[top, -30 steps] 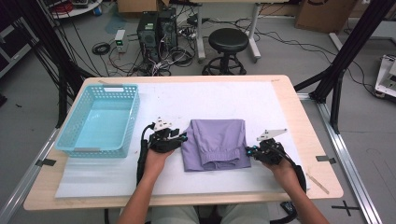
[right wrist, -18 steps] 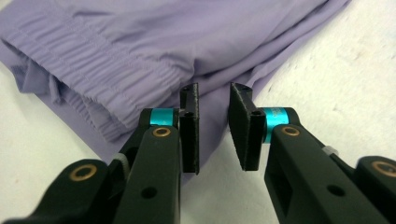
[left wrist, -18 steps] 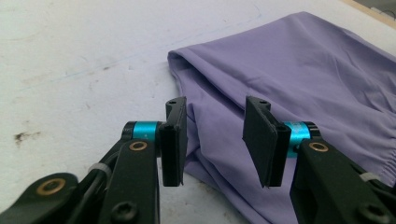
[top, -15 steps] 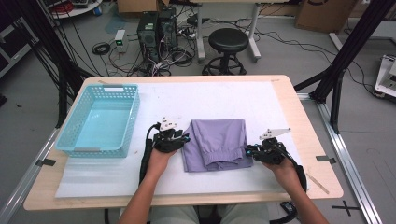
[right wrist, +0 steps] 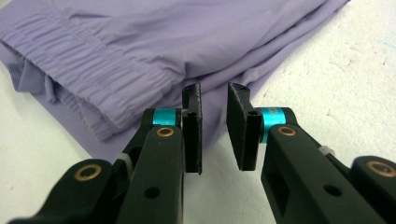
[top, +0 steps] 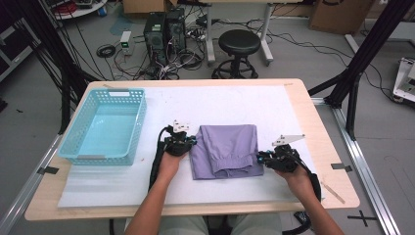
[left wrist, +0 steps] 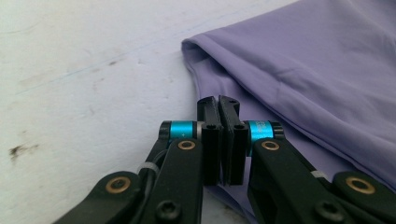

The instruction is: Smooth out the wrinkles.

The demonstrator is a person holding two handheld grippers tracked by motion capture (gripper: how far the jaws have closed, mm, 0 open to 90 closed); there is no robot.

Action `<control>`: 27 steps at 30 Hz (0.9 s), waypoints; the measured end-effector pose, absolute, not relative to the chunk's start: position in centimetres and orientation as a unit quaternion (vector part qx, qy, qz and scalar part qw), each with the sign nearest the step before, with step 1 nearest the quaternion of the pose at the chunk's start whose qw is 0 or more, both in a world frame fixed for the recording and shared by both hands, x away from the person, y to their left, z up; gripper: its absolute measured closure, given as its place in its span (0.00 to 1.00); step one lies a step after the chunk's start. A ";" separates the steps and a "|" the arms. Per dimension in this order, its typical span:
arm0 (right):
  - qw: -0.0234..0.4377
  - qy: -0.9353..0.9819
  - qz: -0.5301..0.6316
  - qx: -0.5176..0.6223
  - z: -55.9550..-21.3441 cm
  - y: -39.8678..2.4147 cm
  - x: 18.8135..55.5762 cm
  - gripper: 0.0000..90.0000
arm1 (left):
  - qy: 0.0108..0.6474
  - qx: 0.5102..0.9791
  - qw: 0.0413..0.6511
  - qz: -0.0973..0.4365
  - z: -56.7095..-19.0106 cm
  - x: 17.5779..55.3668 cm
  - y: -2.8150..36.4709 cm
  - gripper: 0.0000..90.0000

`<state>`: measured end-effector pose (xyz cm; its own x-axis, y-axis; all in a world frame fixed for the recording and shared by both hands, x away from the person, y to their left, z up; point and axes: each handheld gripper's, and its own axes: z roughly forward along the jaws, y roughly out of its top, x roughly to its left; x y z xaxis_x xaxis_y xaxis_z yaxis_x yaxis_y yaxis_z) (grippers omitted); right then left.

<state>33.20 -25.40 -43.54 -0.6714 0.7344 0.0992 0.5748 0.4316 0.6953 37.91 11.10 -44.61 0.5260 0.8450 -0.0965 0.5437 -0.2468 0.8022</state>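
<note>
High view: folded purple shorts (top: 225, 151) lie at centre frame, a gripper at each side edge, set for a two-handed lift. Left gripper (left wrist: 218, 103) has just clamped its jaws together at the hem, fabric between them unclear; right gripper (right wrist: 214, 93) sits slightly parted, gripping nothing, just short of the cloth.

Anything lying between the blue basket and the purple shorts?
The left hand-held gripper, at the purple shorts; toward the blue basket, bare white mat, per the high view.
</note>
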 end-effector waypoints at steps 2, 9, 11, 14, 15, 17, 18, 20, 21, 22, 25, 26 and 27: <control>0.109 0.839 0.363 0.390 -43.6 -25.3 33.2 0.85 | 0.457 0.766 0.413 0.183 -44.7 38.1 11.3 0.97; 0.107 0.837 0.368 0.390 -43.5 -25.1 33.1 0.78 | 0.471 0.753 0.418 0.192 -44.5 37.9 11.6 0.75; 0.106 0.838 0.366 0.391 -43.6 -25.0 33.2 0.74 | 0.471 0.748 0.424 0.195 -44.2 37.7 11.9 0.74; 0.111 0.845 0.349 0.389 -44.0 -24.5 33.2 0.71 | 0.466 0.751 0.427 0.190 -44.1 37.5 12.0 0.71; 0.113 0.850 0.339 0.388 -44.1 -24.4 33.3 0.76 | 0.466 0.752 0.426 0.187 -44.1 37.5 11.9 0.69; 0.122 0.856 0.331 0.378 -44.2 -24.3 33.0 0.98 | 0.473 0.757 0.414 0.179 -44.5 37.8 11.9 0.70; 0.115 0.857 0.332 0.377 -44.1 -24.3 33.0 0.99 | 0.478 0.759 0.408 0.171 -44.7 37.9 11.9 0.72; 0.118 0.858 0.329 0.376 -44.1 -24.2 32.8 0.99 | 0.480 0.763 0.403 0.161 -44.9 38.0 11.9 0.78; 0.112 0.858 0.327 0.381 -44.0 -24.2 32.7 1.00 | 0.483 0.761 0.406 0.151 -45.0 38.0 11.9 0.83; 0.112 0.858 0.327 0.381 -44.0 -24.2 32.7 1.00 | 0.483 0.761 0.406 0.151 -45.0 38.0 11.9 0.90; 0.116 0.863 0.318 0.376 -43.9 -24.4 32.3 1.00 | 0.474 0.770 0.401 0.149 -44.9 37.8 11.7 0.97; 0.119 0.865 0.313 0.373 -43.8 -24.4 32.2 1.00 | 0.477 0.767 0.404 0.141 -44.9 37.8 11.6 0.97; 0.122 0.866 0.311 0.372 -43.7 -24.4 32.1 1.00 | 0.478 0.767 0.405 0.140 -44.9 37.8 11.6 0.97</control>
<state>32.08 -24.37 -43.75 -0.6944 0.7193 0.0207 0.5680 0.5302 0.6294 37.80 11.62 -44.92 0.5047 0.8459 -0.1727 0.6196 -0.2156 0.7548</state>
